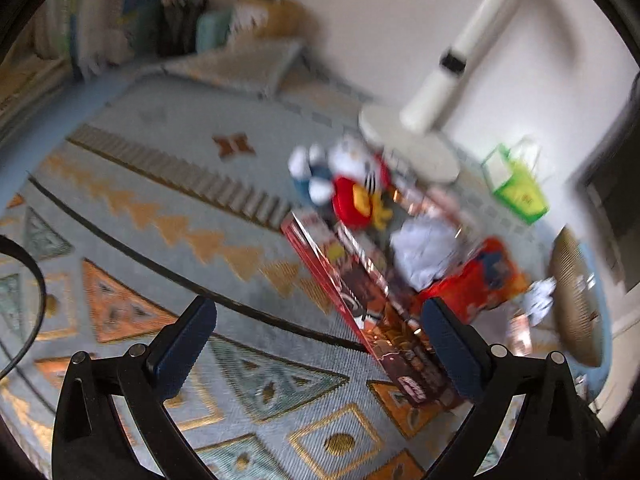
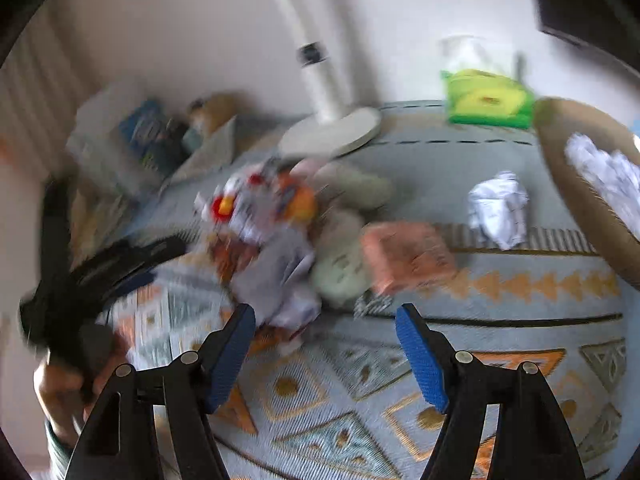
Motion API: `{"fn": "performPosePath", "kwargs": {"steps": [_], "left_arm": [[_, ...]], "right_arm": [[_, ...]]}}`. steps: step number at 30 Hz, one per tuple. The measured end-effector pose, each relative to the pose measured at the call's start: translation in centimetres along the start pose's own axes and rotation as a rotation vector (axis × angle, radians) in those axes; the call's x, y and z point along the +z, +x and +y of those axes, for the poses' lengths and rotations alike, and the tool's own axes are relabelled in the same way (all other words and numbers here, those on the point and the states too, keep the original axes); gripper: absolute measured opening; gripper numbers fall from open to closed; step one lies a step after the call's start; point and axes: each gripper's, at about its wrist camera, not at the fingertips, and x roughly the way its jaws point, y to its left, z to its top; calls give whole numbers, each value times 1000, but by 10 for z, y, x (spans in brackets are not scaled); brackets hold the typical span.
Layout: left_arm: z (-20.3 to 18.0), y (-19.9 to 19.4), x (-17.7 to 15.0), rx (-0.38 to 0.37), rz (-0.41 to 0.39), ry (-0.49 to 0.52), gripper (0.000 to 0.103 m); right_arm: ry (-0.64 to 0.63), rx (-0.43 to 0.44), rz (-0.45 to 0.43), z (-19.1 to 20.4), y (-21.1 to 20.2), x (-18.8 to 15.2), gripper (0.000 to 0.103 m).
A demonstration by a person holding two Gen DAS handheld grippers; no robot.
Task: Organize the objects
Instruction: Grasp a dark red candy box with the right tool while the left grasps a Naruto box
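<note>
A patterned rug [image 1: 168, 168] in pale blue with orange and gold triangles covers the floor, running up to a plain pale wall [image 2: 180, 20]. At the rug's far edge stands a white fan base [image 2: 332, 132] on its pole, with a green tissue pack [image 2: 488, 100] near it. Both views are blurred. The clutter lies in a heap on the rug just before the fan base: a plush toy [image 1: 340, 176], a long red box [image 1: 360, 300], crumpled paper [image 2: 500, 208] and a woven basket [image 2: 580, 200] at the right edge. The left claw [image 1: 320, 344] is spread wide and holds nothing; the right claw [image 2: 326, 356] likewise gapes wide, empty, above the rug.
</note>
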Motion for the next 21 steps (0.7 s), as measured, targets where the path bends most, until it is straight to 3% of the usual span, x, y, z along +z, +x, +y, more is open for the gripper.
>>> {"fn": "performPosePath", "kwargs": {"steps": [3,5,10,13,14,17,18,21], "left_arm": [[-12,13,-6,52,29,46,102],[-19,16,-10,106,19,102,103],[-12,13,-14,98,-2,133,102],[3,3,-12,125,-5,147,95],[12,1,-12,180,7,159,87],[37,-4,-9,221,6,155,86],[43,-8,-8,214,5,141,86],[65,-24,-6,97,-41,72,86]], "right_arm": [[-80,-16,-24,18,-3,-8,70],[-105,22,-41,27,-8,-7,66],[-139,106,-62,49,-8,11,64],[-166,117,-40,63,3,20,63],[-184,120,-27,70,5,23,63],[-210,135,28,83,20,31,58],[-208,137,43,85,25,33,52],[-202,121,117,92,54,46,39]]}}
